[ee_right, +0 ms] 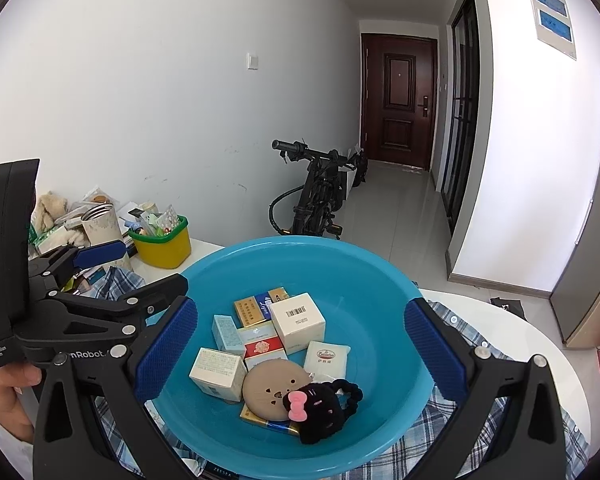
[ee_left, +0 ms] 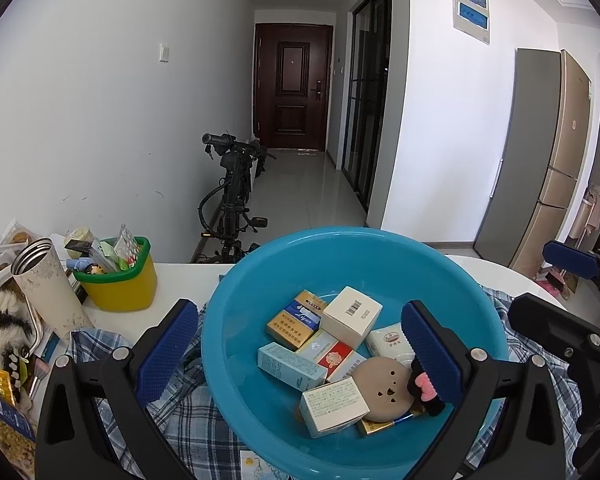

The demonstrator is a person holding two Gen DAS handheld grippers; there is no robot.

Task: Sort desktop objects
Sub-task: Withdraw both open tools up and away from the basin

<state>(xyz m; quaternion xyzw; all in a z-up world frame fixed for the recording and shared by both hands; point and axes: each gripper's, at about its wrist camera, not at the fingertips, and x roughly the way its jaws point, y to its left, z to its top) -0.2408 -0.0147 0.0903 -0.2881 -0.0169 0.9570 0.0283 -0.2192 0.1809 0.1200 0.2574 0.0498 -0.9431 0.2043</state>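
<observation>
On top of a plaid cloth (ee_left: 172, 420) spread over the white table (ee_left: 180, 280) sits a blue basin (ee_left: 236, 352), holding the sorted small stuff. Contents: 1 white barcode box (ee_right: 298, 322) toward the back, a gold-and-blue cigarette pack (ee_left: 296, 320) just beside it, a red-and-white pack (ee_left: 332, 356) touching both, a pale blue carton (ee_left: 290, 366) on the left, a white printed box (ee_left: 334, 406) nearest the cam in left view, a white sachet (ee_right: 326, 358) on the right, a round tan cat-face disc (ee_right: 274, 390) lying over a gold pack (ee_right: 268, 422), and a black plush w/ pink bow (ee_right: 322, 410) leaning on the disc.

Left gripper (ee_left: 298, 356): fingers spread wide, straddling the basin's near side, nothing between the pads; plush lies right by its right finger (ee_left: 430, 354), contact unclear. Right gripper (ee_right: 300, 354): also wide apart above the basin, empty.

Back left, a yellow bin w/ green rim (ee_left: 120, 288) is stuffed w/ small packets & pens, approx full. Next to it a metal-rimmed tumbler (ee_left: 44, 284) tilts, mouth open, inside not visible. Snack bags (ee_left: 8, 420) pile at the far left edge.
</observation>
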